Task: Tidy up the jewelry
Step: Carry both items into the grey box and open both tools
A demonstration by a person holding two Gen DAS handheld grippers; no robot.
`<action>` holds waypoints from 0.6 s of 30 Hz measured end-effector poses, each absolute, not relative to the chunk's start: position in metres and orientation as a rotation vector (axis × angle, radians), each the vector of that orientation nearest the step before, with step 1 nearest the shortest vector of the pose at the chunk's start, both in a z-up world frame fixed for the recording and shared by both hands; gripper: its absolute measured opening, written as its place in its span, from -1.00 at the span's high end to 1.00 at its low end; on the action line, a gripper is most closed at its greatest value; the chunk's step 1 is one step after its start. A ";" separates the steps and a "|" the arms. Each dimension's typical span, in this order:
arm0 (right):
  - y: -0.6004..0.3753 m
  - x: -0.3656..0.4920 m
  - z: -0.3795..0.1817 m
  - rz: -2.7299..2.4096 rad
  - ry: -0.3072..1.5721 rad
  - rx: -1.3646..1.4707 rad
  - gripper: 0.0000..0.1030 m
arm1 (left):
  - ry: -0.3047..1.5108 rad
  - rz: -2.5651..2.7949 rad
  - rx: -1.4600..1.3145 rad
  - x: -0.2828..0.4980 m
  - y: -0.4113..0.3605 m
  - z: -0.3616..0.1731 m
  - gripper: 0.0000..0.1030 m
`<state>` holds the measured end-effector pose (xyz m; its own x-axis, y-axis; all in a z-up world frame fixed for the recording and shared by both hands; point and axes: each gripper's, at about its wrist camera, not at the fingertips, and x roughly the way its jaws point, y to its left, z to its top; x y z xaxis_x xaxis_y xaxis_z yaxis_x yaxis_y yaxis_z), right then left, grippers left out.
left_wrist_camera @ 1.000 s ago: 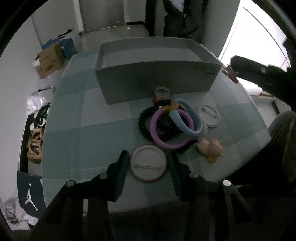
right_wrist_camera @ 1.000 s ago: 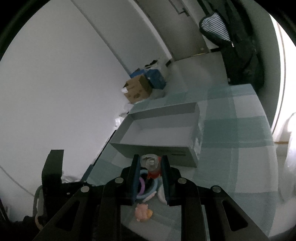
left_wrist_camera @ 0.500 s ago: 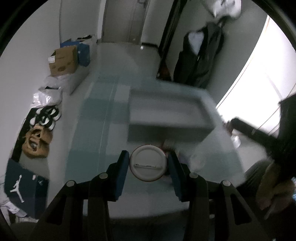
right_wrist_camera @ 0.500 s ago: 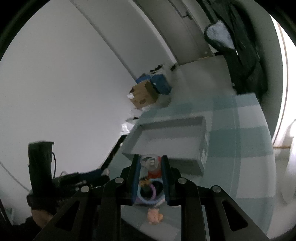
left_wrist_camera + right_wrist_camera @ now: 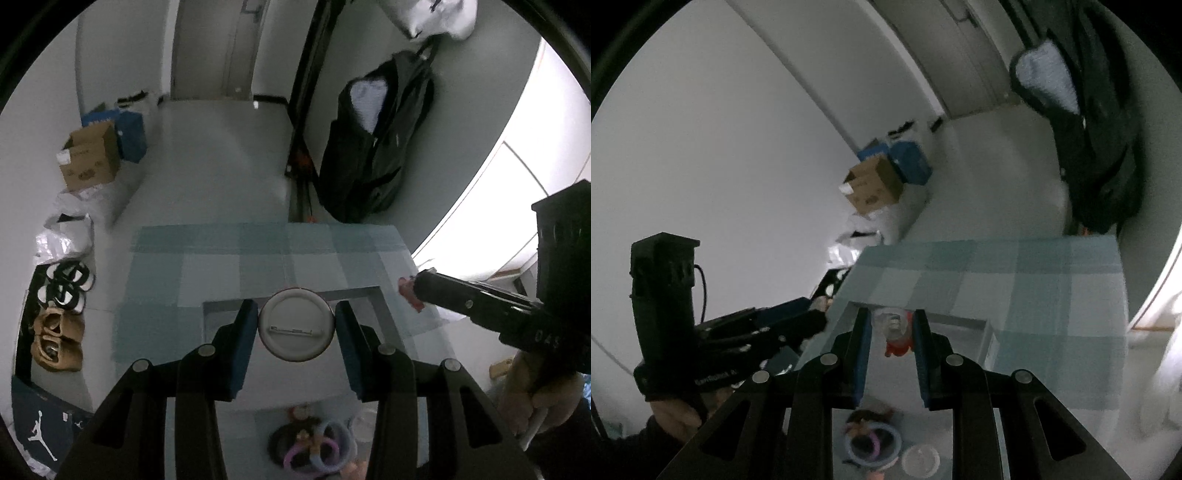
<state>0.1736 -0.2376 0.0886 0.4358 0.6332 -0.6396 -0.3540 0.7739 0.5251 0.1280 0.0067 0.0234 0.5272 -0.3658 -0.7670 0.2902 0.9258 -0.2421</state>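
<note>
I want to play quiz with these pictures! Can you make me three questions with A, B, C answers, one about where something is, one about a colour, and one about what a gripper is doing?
1. Where is the grey box?
A. On the checked tablecloth
B. On the floor
C. On a chair

2. What colour is the round pin badge?
A. Green
B. White
C. Black

3. What is the left gripper doing?
A. Hanging open with nothing in it
B. Holding a shoe
C. Holding the round pin badge

Answers:
1 A, the box sits on the cloth.
2 B, its back looks white.
3 C, both pads press its edges.
</note>
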 end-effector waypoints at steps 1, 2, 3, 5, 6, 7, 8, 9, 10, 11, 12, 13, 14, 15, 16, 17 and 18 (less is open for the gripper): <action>-0.238 0.178 0.084 0.625 0.948 0.343 0.60 | 0.944 -0.388 -0.085 0.133 0.005 0.021 0.27; -0.237 0.181 0.080 0.622 0.959 0.346 0.60 | 0.954 -0.389 -0.082 0.136 0.004 0.016 0.27; -0.235 0.184 0.075 0.624 0.968 0.345 0.60 | 0.962 -0.394 -0.086 0.140 0.003 0.011 0.27; -0.232 0.189 0.063 0.627 0.988 0.342 0.60 | 0.989 -0.399 -0.096 0.144 0.005 0.003 0.27; -0.231 0.190 0.059 0.630 1.004 0.346 0.60 | 1.009 -0.402 -0.107 0.145 0.005 0.000 0.27; -0.228 0.193 0.051 0.629 1.030 0.353 0.60 | 1.035 -0.409 -0.131 0.148 0.007 -0.004 0.27; -0.227 0.194 0.047 0.627 1.041 0.354 0.60 | 1.050 -0.413 -0.140 0.150 0.008 -0.006 0.27; -0.224 0.195 0.042 0.623 1.063 0.355 0.59 | 1.055 -0.412 -0.137 0.150 0.008 -0.006 0.27; -0.223 0.196 0.038 0.622 1.081 0.357 0.60 | 1.055 -0.414 -0.123 0.150 0.007 -0.006 0.27; -0.222 0.197 0.036 0.627 1.085 0.358 0.60 | 1.055 -0.420 -0.117 0.149 0.007 -0.006 0.27; -0.221 0.198 0.034 0.630 1.087 0.354 0.60 | 1.061 -0.426 -0.115 0.150 0.006 -0.007 0.27; -0.220 0.199 0.033 0.626 1.094 0.345 0.60 | 1.075 -0.432 -0.122 0.151 0.007 -0.009 0.27; -0.219 0.202 0.030 0.620 1.112 0.340 0.60 | 1.093 -0.441 -0.136 0.152 0.007 -0.013 0.27; -0.218 0.204 0.028 0.619 1.126 0.346 0.60 | 1.105 -0.445 -0.147 0.154 0.006 -0.015 0.27; -0.217 0.206 0.027 0.625 1.126 0.351 0.59 | 1.117 -0.448 -0.159 0.156 0.006 -0.018 0.27; -0.217 0.208 0.025 0.619 1.128 0.346 0.59 | 1.125 -0.447 -0.163 0.157 0.005 -0.019 0.27; -0.216 0.210 0.022 0.605 1.138 0.341 0.59 | 1.129 -0.446 -0.163 0.158 0.004 -0.020 0.27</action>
<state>0.2101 -0.2165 0.0224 0.2852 0.6079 -0.7411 -0.2743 0.7926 0.5445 0.1576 0.0043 -0.0198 0.3510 -0.4239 -0.8349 0.2619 0.9005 -0.3471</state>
